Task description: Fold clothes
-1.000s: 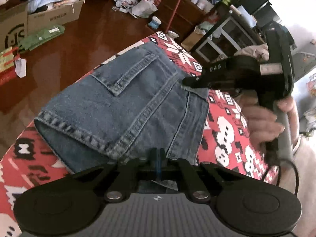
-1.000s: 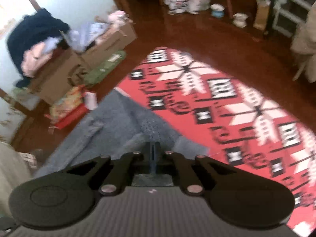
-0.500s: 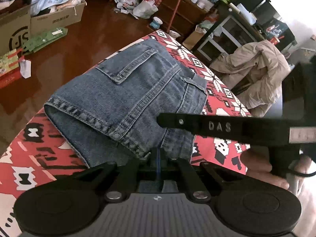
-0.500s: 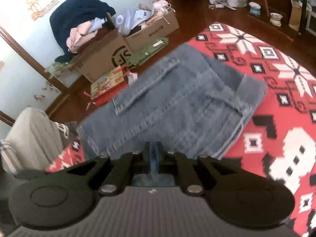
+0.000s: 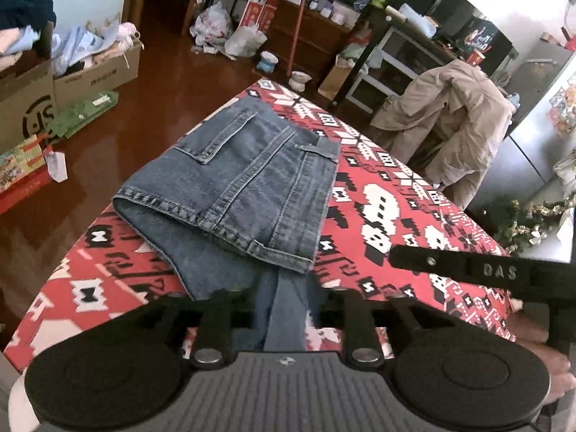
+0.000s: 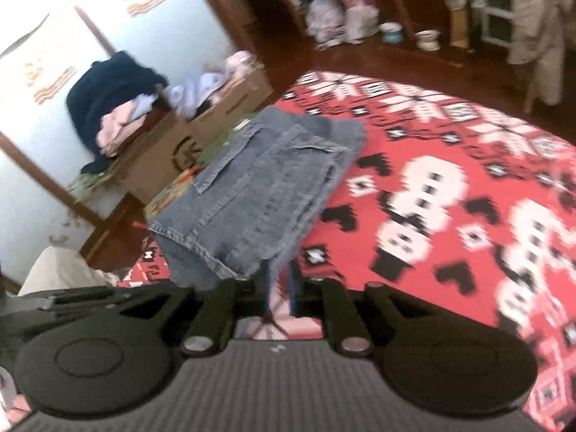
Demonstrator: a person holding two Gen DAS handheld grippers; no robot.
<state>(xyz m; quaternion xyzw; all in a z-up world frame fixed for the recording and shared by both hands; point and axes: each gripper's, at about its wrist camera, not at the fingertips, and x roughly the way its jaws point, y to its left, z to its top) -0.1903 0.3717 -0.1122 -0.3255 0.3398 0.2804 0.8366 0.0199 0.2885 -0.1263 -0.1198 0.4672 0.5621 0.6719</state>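
Folded blue denim jeans (image 5: 244, 180) lie flat on a table with a red, white and black patterned cloth (image 5: 396, 208), back pocket up. My left gripper (image 5: 282, 306) hovers just behind the jeans' near edge. Its jaws are opening, and a strip of denim shows in the gap without being pinched. In the right wrist view, which is blurred, the jeans (image 6: 266, 187) sit ahead and to the left. My right gripper (image 6: 280, 295) is opening too, with only the cloth (image 6: 450, 180) seen between its fingers. From the left wrist view the right gripper (image 5: 396, 257) appears as a black bar over the cloth, held by a hand (image 5: 543, 345).
Cardboard boxes heaped with clothes (image 5: 90, 68) stand on the dark wooden floor left of the table. A beige coat (image 5: 453, 126) hangs over a chair past the far right edge. Bags and small bowls (image 5: 268, 61) lie by the back shelves. A green garland (image 5: 522, 223) is at the right.
Both grippers have drawn back and up from the jeans and their jaws have parted. The right gripper swung from the jeans' far corner to the near right. The jeans lie released.
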